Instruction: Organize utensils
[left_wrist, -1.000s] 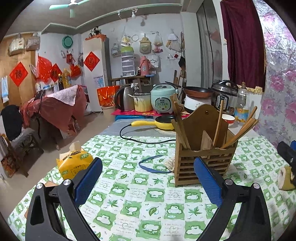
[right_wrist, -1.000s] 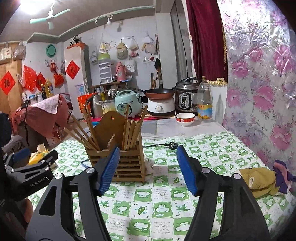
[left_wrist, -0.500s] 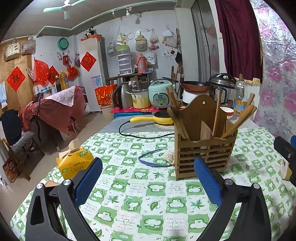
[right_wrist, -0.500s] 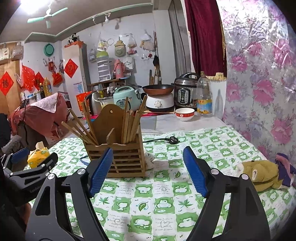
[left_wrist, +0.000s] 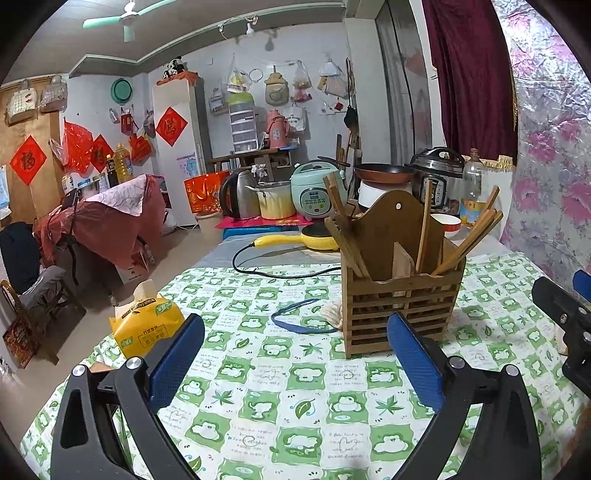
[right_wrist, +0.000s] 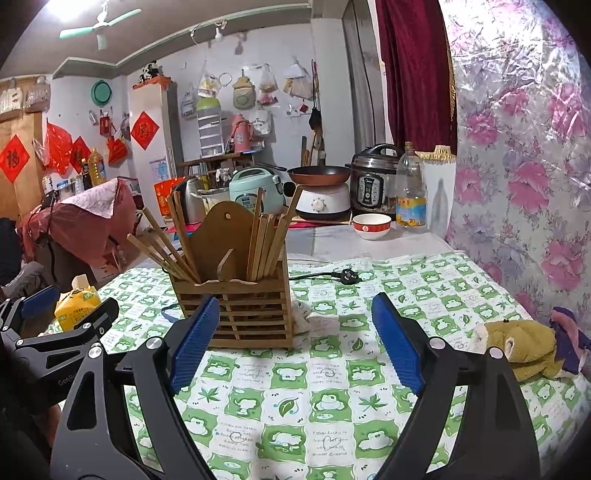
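Observation:
A slatted wooden utensil holder (left_wrist: 400, 295) (right_wrist: 236, 295) stands on the green-and-white checked tablecloth (left_wrist: 295, 398), with several wooden chopsticks (left_wrist: 476, 236) (right_wrist: 162, 251) leaning in its compartments. My left gripper (left_wrist: 295, 354) hovers over the cloth in front of the holder, open, nothing between its blue pads. My right gripper (right_wrist: 291, 339) is just right of the holder's front; its jaws are opening and hold nothing. Each gripper shows at the edge of the other's view.
A yellow tissue pack (left_wrist: 146, 325) lies at the table's left edge, a blue loop (left_wrist: 295, 317) and a white cloth scrap left of the holder. A black plug and cord (right_wrist: 343, 275), a bowl (right_wrist: 371, 225), cookers and a stuffed toy (right_wrist: 524, 343) lie beyond and right.
The right gripper's jaws have spread wider. Both views have tilted slightly, so the holder and table sit a bit lower in frame; nothing on the table has moved.

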